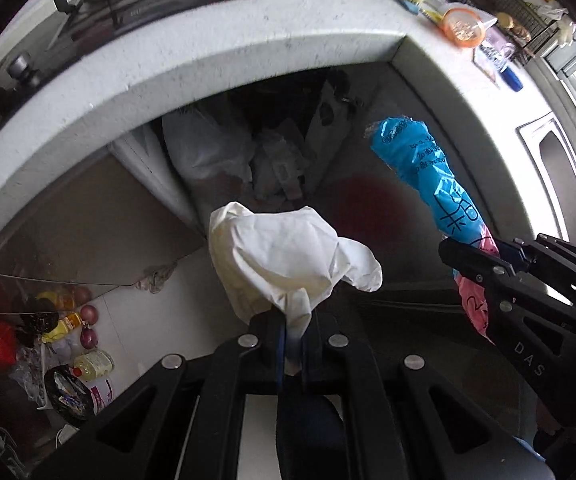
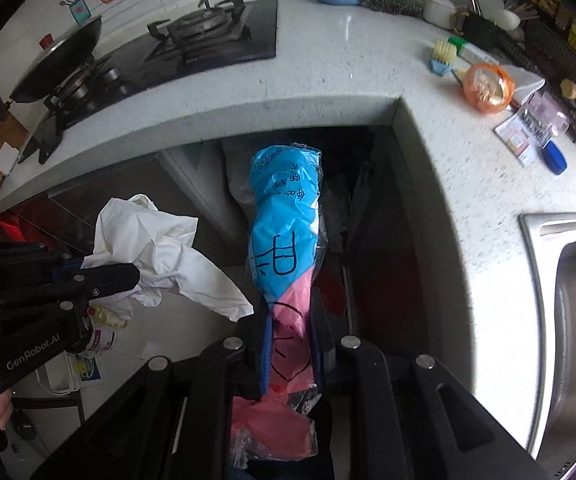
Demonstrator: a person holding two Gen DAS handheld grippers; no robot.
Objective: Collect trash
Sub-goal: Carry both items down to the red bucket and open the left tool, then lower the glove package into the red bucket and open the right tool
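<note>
My left gripper (image 1: 292, 320) is shut on a crumpled white tissue (image 1: 283, 256), which sticks out ahead of its jaws; the same tissue (image 2: 155, 252) and left gripper (image 2: 127, 276) show at the left of the right wrist view. My right gripper (image 2: 290, 320) is shut on a blue and pink plastic wrapper (image 2: 283, 224) with black writing; that wrapper (image 1: 428, 172) and right gripper (image 1: 476, 264) appear at the right of the left wrist view. Both grippers point steeply down at the dark gap under the counter corner, where bags and trash (image 1: 271, 160) lie.
A white speckled countertop (image 2: 328, 68) wraps around the gap, with a gas stove (image 2: 191, 36), a wok (image 2: 63, 60), a steel sink (image 2: 568, 304), brushes and an orange lid (image 2: 488, 88). Bottles and onions (image 1: 83, 336) stand on the floor at left.
</note>
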